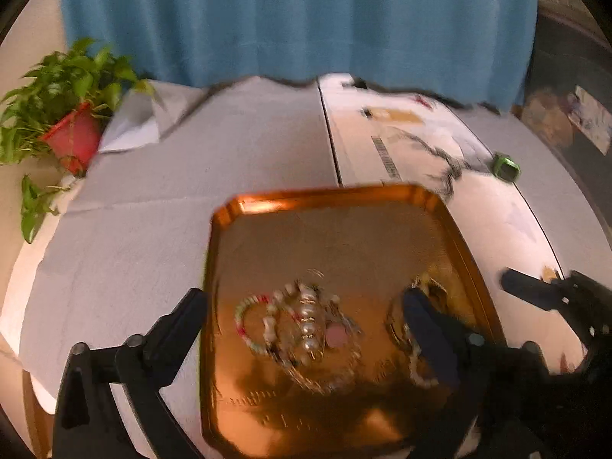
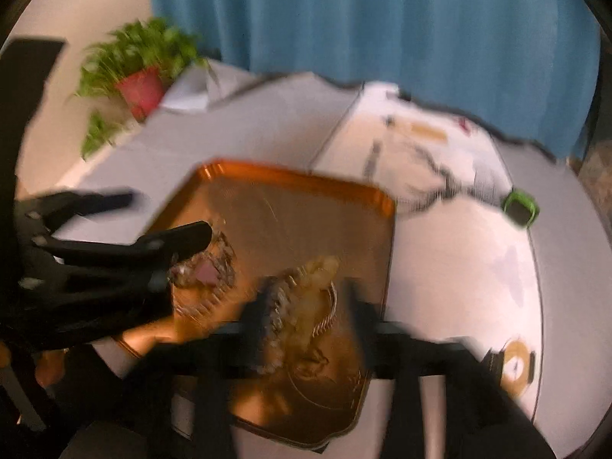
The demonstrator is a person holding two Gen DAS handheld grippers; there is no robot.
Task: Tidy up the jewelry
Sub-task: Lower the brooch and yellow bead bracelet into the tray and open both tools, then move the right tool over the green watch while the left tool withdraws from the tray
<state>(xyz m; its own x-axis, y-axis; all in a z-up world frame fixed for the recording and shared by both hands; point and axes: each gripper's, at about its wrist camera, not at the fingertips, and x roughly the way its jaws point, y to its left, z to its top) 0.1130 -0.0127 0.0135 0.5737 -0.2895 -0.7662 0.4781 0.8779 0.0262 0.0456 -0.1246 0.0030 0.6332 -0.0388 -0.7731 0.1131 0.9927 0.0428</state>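
We see a copper tray (image 1: 451, 225) on the white bench (image 1: 172, 199), its long axis running away from us. A tangle of bracelets (image 1: 302, 321) lies at the tray's near end; too blurred to tell which way any piece points. Our left gripper (image 1: 306, 313) has its fingers (image 1: 183, 317) spread wide, straddling the heap. Our right gripper (image 2: 306, 306) is also released, over a second blurred cluster (image 2: 306, 287) on the tray's right side

2 close wrist views down over 1 shared tray (image 1: 451, 225) (image 2: 294, 179)
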